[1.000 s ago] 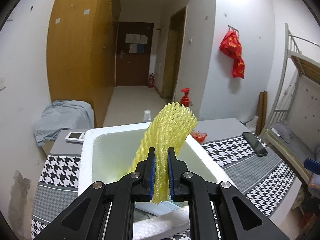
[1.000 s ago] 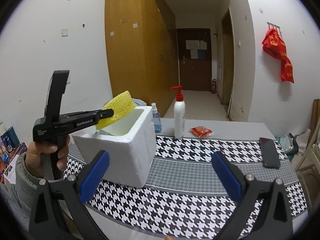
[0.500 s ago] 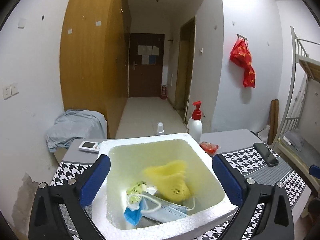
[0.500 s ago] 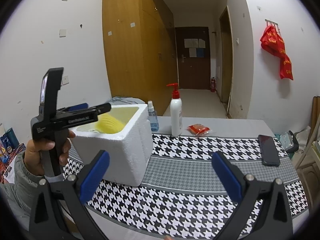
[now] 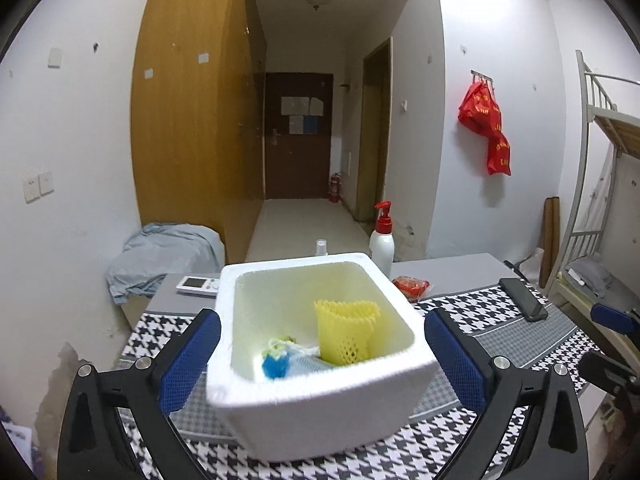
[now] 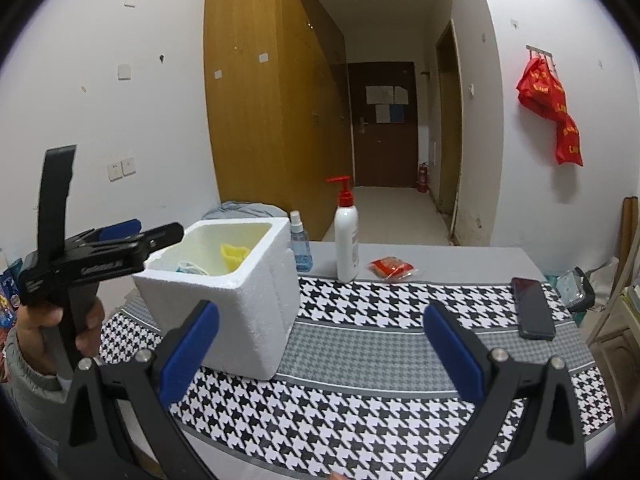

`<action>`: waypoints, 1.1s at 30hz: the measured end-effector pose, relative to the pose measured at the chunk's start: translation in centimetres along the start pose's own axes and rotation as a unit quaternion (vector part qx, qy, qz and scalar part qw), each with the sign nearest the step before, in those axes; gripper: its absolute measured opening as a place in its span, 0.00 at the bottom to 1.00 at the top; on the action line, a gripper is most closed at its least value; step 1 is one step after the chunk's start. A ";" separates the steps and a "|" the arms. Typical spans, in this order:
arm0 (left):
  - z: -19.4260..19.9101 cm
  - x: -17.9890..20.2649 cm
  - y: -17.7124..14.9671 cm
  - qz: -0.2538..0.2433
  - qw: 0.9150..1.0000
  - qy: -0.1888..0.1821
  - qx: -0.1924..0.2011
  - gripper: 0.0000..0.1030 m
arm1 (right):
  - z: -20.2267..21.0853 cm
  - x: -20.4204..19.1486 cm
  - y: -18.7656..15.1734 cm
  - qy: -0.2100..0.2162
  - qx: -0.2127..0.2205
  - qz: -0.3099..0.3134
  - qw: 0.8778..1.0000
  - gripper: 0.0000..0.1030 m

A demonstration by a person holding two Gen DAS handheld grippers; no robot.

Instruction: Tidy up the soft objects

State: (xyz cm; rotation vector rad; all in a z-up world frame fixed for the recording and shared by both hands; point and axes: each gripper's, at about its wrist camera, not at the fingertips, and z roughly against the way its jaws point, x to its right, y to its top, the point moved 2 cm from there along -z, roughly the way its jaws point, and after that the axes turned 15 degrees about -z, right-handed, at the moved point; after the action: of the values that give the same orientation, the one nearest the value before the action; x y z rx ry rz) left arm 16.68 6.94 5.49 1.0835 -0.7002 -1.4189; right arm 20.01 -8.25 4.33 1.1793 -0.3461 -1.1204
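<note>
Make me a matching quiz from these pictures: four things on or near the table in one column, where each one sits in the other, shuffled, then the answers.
Things
1. yellow foam net sleeve
2. black phone
3. white pump bottle with red top
4. white remote control

Places
A. on the houndstooth cloth, far right
B. inside the white foam box
C. on bare grey table left of the box
D. standing beside the small clear spray bottle

Pairs: 1-B, 2-A, 3-D, 4-C

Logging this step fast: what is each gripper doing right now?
Left gripper: open, holding nothing; the yellow foam net lies in the foam box.
Right gripper: open, holding nothing.
</note>
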 end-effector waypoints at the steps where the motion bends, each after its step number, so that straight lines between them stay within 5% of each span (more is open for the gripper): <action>1: 0.7 0.2 0.0 -0.001 1.000 0.005 0.003 0.99 | 0.2 0.0 -0.1 0.001 0.001 0.001 1.000 1.00; 13: 7.3 1.6 -1.0 -0.001 0.998 0.046 0.030 0.99 | 5.5 -1.0 -0.8 0.035 0.031 0.010 0.999 1.00; 33: 13.3 4.4 -6.0 0.000 0.996 0.063 0.071 0.99 | 10.8 -2.4 -5.7 0.049 0.071 0.017 0.996 1.00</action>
State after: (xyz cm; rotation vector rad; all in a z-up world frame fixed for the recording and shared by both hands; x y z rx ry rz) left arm 2.58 1.34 4.44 1.2724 -0.7182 -1.3046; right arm 8.15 -11.99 4.59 1.3437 -0.3737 -1.0169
